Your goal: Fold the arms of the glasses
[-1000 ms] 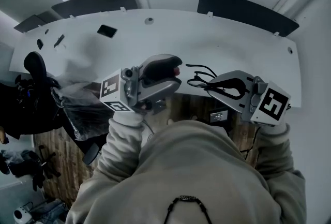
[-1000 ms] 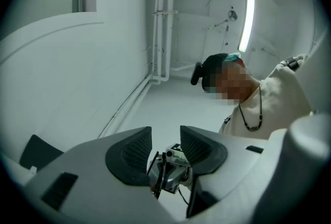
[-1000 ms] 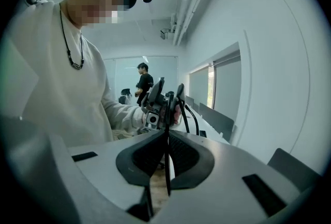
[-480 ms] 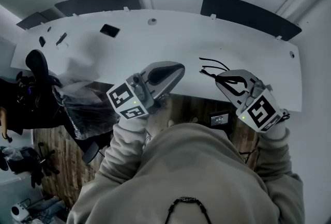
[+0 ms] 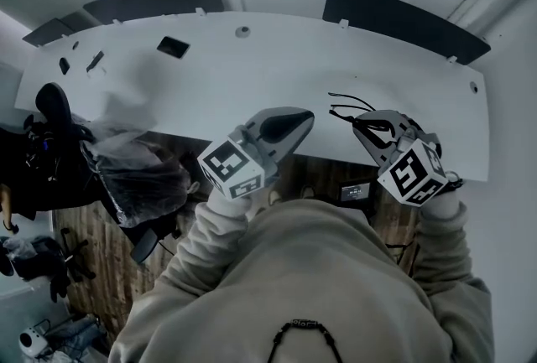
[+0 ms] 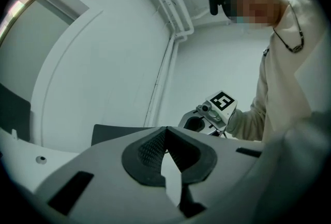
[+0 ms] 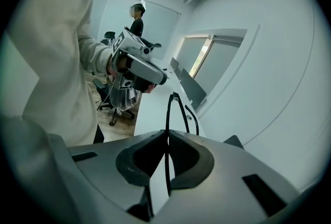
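Nearest: hoodie sleeves (image 5: 210, 227), one hand per gripper, both out past the tabletop's (image 5: 252, 76) near edge. L gripper (image 6: 165, 131): jaws pressed together, nothing btwn them, nose angled up-right in head view. R gripper (image 7: 166, 134): narrow, clamped on the glasses (image 7: 177, 106). The thin black frame is pinched btwn the pads and the arms stick out ahead over the tabletop; can't tell if they touch it. The two grippers are near each other, not touching.

Left of the body, below the edge: chair (image 5: 138, 173) w/ a plastic bag, well apart from L gripper. Ahead it's a wide white stretch. A black slab (image 5: 173, 46) lies far left and dark panels (image 5: 403, 18) line the far edge. Second person (image 7: 137, 18) stands far back in the right gripper view.

Vs a sec ago: L cube (image 5: 233, 171) and R cube (image 5: 411, 173) have swung in toward the body. L gripper has moved right, and the glasses have shifted right and further over the tabletop.
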`<state>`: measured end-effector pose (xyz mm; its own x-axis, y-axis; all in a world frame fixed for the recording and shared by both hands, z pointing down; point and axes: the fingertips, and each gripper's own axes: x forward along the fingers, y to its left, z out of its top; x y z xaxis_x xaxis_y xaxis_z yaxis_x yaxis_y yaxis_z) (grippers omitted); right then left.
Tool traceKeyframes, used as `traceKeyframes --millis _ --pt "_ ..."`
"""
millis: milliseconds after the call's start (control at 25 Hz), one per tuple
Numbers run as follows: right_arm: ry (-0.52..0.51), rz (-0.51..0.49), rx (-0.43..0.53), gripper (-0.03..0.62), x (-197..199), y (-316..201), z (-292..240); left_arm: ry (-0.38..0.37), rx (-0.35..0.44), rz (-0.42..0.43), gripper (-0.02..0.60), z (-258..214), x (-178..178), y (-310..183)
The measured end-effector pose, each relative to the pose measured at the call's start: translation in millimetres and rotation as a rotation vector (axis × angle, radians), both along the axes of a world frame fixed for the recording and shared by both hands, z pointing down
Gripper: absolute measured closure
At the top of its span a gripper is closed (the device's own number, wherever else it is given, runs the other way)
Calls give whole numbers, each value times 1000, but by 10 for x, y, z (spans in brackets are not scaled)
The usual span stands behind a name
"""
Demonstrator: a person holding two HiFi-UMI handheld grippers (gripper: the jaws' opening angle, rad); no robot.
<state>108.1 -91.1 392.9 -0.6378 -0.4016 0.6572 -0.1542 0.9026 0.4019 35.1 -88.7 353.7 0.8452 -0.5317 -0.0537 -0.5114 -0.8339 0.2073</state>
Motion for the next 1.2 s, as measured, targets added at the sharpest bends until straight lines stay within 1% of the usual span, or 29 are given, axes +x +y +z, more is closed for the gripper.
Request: traceKeyframes --millis 160,320,480,640,840,1040,1200 --pt "18 3 -46 554 79 -146 244 -12 -10 2 575 43 119 -47" --pt "49 6 -94 554 172 -340 590 -16 -21 -37 575 89 135 -135" --pt "80 21 -162 554 270 -523 1021 -22 -29 -68 575 124 120 -187" --pt "109 25 -223 554 339 -643 1410 -22 -46 -110 575 158 42 -235" --pt "153 21 -270 554 380 -779 1808 -16 -61 -166 575 179 -87 -306" --pt "176 68 -334 554 486 -964 2288 -29 -74 -208 575 185 -163 -323" --pt "232 85 -377 554 515 -1028 2693 -36 -85 -249 575 191 -307 -315"
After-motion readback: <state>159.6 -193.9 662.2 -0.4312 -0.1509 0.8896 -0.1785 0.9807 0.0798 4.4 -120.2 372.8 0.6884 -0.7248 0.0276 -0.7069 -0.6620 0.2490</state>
